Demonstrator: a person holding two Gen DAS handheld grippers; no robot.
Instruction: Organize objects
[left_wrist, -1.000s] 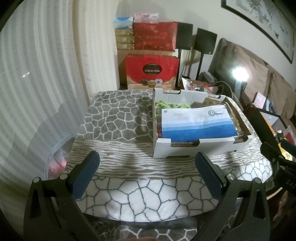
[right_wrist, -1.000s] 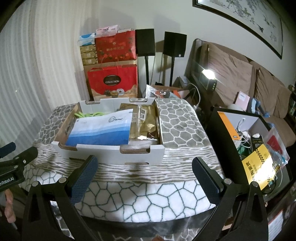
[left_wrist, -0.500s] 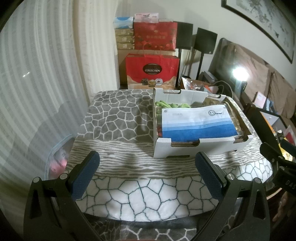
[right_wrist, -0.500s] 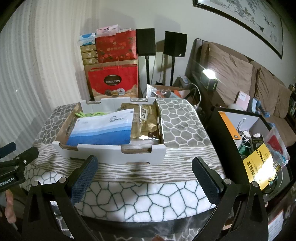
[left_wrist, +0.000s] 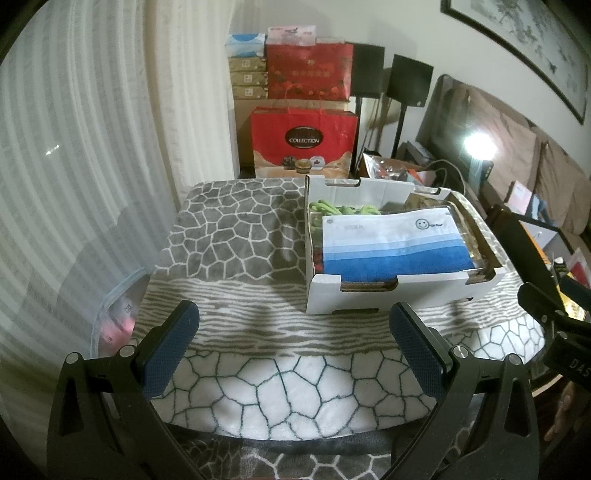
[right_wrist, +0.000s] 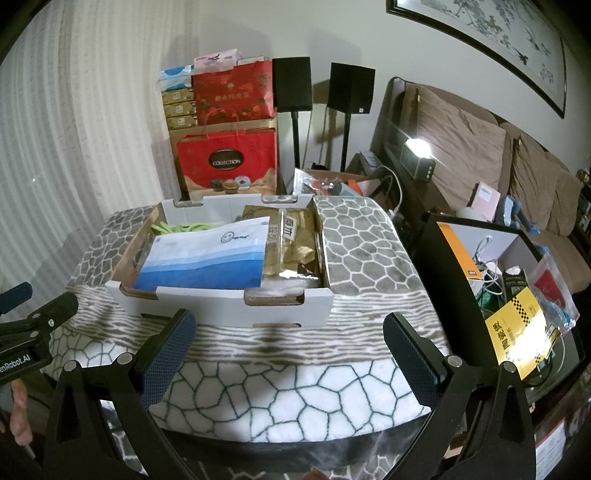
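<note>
You are facing a table draped in a grey-and-white stone-pattern blanket (left_wrist: 236, 240), with red gift bags (left_wrist: 303, 142) stacked against the wall behind it.

From your left wrist camera, the left gripper (left_wrist: 293, 350) hangs above the near edge of the blanket, its blue-padded fingers (left_wrist: 168, 352) spread wide and holding nothing. The white cardboard box (left_wrist: 388, 291) sits ahead and to the right, on the blanket. A blue-and-white pouch (left_wrist: 391, 247) lies on top of its contents, with green items (left_wrist: 343, 210) at the far end.

From your right wrist camera, the right gripper (right_wrist: 288, 350) is likewise spread wide and empty, just short of the box (right_wrist: 221, 306). The pouch (right_wrist: 210, 258) fills the box's left part; gold packets (right_wrist: 295, 243) lie beside it on the right. A black bin of clutter (right_wrist: 517, 295) stands right of the table.
</note>
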